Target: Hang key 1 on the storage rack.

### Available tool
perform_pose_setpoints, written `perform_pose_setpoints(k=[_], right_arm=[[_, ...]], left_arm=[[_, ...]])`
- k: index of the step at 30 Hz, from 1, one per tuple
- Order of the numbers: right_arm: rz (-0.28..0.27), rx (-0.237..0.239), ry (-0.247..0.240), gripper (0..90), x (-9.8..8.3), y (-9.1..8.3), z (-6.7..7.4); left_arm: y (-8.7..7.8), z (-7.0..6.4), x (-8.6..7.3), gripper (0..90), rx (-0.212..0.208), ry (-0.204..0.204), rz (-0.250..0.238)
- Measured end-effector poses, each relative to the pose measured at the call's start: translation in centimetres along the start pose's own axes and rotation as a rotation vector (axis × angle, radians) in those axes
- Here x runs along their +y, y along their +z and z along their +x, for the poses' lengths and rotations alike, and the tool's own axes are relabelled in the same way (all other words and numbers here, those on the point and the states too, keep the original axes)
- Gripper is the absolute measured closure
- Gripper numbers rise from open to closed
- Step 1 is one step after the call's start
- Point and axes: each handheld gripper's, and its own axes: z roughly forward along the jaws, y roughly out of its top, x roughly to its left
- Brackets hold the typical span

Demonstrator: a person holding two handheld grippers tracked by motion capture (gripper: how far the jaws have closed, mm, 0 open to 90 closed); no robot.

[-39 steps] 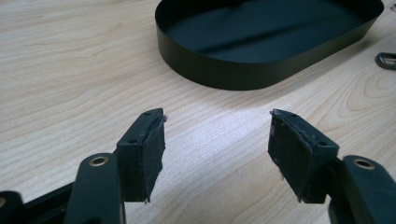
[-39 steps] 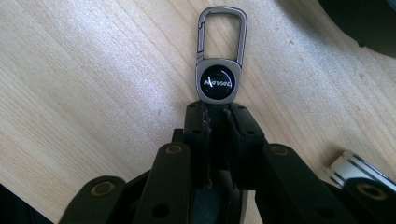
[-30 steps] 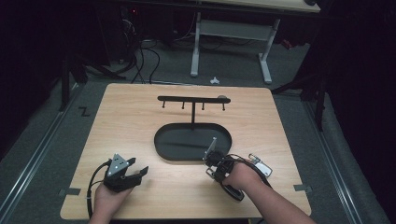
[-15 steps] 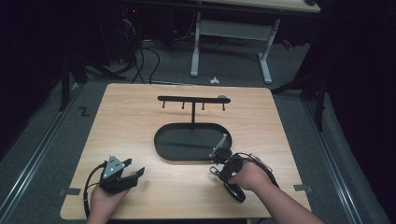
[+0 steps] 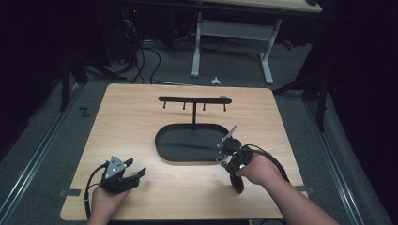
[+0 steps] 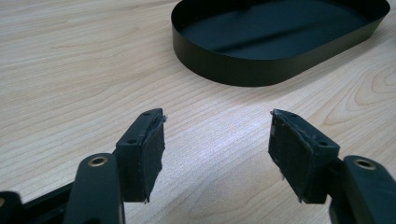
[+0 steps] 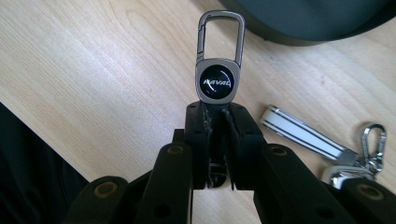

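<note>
The right tongs [image 7: 215, 122] pinch a metal keychain [image 7: 218, 70] by its lower end, just beside the black tray [image 5: 197, 143]. Held so narrowly, it may swivel or slip before reaching the hook rack [image 5: 194, 100] behind the tray. The left tongs [image 6: 217, 154] gape empty, near the tray.

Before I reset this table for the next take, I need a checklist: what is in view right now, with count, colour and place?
table: one, light wood, under everything
tray: one, black, oval, mid-table
hook rack: one, black bar with four small hooks on a post rising from the tray's far side
key fob with carabiner clip: one, grey metal with a black round badge, clamped in the right gripper
second key fob: one, white and silver with a clip, lying on the table near the tray's right end
left gripper: black, jaws open, nothing between them, near-left of the table
right gripper: black, shut on the fob, right of the tray
</note>
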Motion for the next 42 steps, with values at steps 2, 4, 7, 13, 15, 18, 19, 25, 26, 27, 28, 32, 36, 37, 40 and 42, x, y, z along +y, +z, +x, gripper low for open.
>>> perform_pose_setpoints(k=[2, 4, 7, 13, 15, 18, 19, 25, 26, 27, 28, 32, 36, 37, 40, 42], right_arm=[[-0.007, -0.004, -0.024, 80.3, 0.2, -0.5, -0.2], [-0.016, 0.000, -0.010, 80.3, 0.4, -1.0, -0.2], [-0.031, -0.010, -0.017, 80.3, 0.7, -1.7, -0.4], [-0.056, -0.008, -0.017, 80.3, 1.4, -3.0, -0.3], [-0.061, -0.008, -0.020, 80.3, 1.7, -3.4, -0.4], [-0.067, -0.006, -0.018, 80.3, 2.0, -3.7, -0.3], [-0.067, -0.006, -0.017, 80.3, 2.1, -3.9, -0.4], [-0.100, -0.006, -0.010, 80.3, 3.0, -5.1, -0.5], [-0.104, -0.005, -0.011, 80.3, 3.2, -5.3, -0.5], [-0.109, -0.005, -0.014, 80.3, 3.4, -5.5, -0.5], [-0.113, -0.011, -0.015, 80.3, 3.6, -5.7, -0.5], [-0.117, -0.021, -0.022, 80.3, 4.3, -6.3, -0.6], [-0.122, -0.033, -0.012, 80.3, 5.0, -6.5, -0.7], [-0.127, -0.034, -0.014, 80.3, 5.2, -6.6, -0.8], [-0.135, -0.034, -0.005, 80.3, 5.7, -6.8, -1.0], [-0.142, -0.038, -0.014, 80.3, 6.1, -7.0, -1.1]], left_arm=[[0.0, 0.0, 0.1, 36.6, -0.001, 0.001, -0.003], [0.1, 0.0, 0.1, 36.7, -0.002, 0.001, -0.006], [0.1, 0.0, 0.1, 36.7, -0.002, 0.000, -0.006], [0.1, 0.0, 0.1, 37.1, 0.003, 0.002, -0.007], [0.0, 0.0, 0.1, 37.1, 0.005, 0.002, -0.007], [0.0, 0.0, 0.1, 37.2, 0.005, 0.003, -0.006], [0.0, 0.0, 0.1, 37.2, 0.005, 0.003, -0.006], [0.0, 0.1, 0.2, 37.3, 0.006, 0.005, -0.004], [0.0, 0.1, 0.1, 37.3, 0.006, 0.005, -0.004], [0.0, 0.1, 0.1, 37.3, 0.007, 0.006, -0.003], [0.0, 0.1, 0.1, 37.3, 0.007, 0.006, -0.003], [-0.1, 0.2, 0.0, 37.3, -0.002, 0.004, 0.009], [-0.3, 0.3, -0.1, 37.5, 0.011, 0.008, 0.006], [-0.5, 0.3, -0.1, 37.5, 0.012, 0.006, 0.001], [-0.8, 0.5, -0.2, 37.6, 0.017, 0.004, -0.004], [-0.9, 0.5, -0.3, 37.6, 0.020, 0.002, -0.009]])
